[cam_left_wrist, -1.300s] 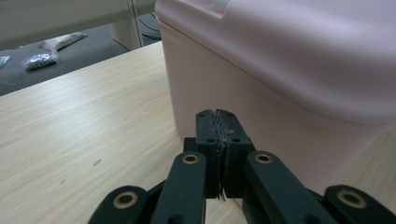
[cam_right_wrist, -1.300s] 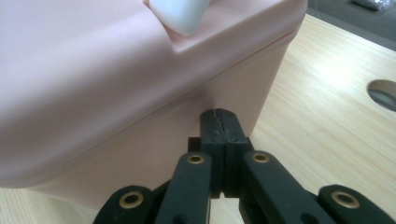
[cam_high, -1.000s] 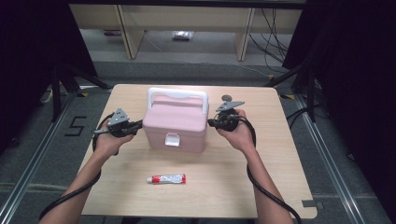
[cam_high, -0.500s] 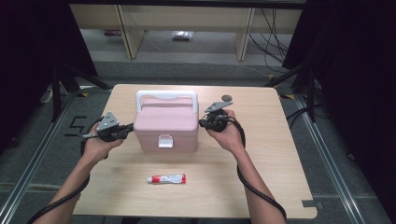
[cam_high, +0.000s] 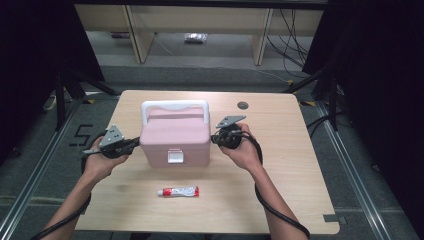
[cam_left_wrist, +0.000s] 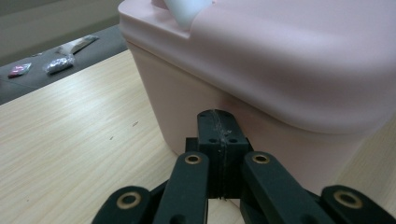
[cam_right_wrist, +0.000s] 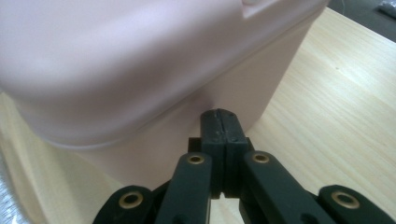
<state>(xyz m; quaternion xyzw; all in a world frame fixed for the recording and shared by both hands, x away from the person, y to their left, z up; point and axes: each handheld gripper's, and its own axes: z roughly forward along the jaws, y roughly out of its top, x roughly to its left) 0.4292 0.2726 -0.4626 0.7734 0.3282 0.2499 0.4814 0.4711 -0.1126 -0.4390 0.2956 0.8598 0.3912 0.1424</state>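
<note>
Both grippers work as closed pushers, not clamps. The left gripper (cam_high: 131, 145) has its jaws pressed together with nothing between them; in the left gripper view its joined tip (cam_left_wrist: 219, 135) meets the lower side wall of the pink box (cam_left_wrist: 280, 84), just under the overhanging lid. The right gripper (cam_high: 216, 138) is likewise pressed together and empty, its tip (cam_right_wrist: 222, 133) set against the opposite side wall of the same box (cam_right_wrist: 140, 70) below the lid's rim. Contact looks made on both sides, though the very point of touch is too close to the lens to be certain.

The box (cam_high: 175, 137) stands upright near the middle of the tabletop (cam_high: 300, 200), slightly toward its left edge, its white handle (cam_high: 175, 106) raised along the far side of the lid and its white latch (cam_high: 175, 157) facing the person's edge. Its long axis runs left to right, so the two grippers bear on its short end walls and point inward at one another along that axis. Each hand is equally near its own wall; neither has the advantage.

The box is therefore squeezed between two opposed tips, and any shift or lift probably depends on equal inward pressure, since an uneven push would likely swivel it.

A small red-and-white tube (cam_high: 178, 191) lies flat near the person's edge, well apart from the box and untouched.
</note>
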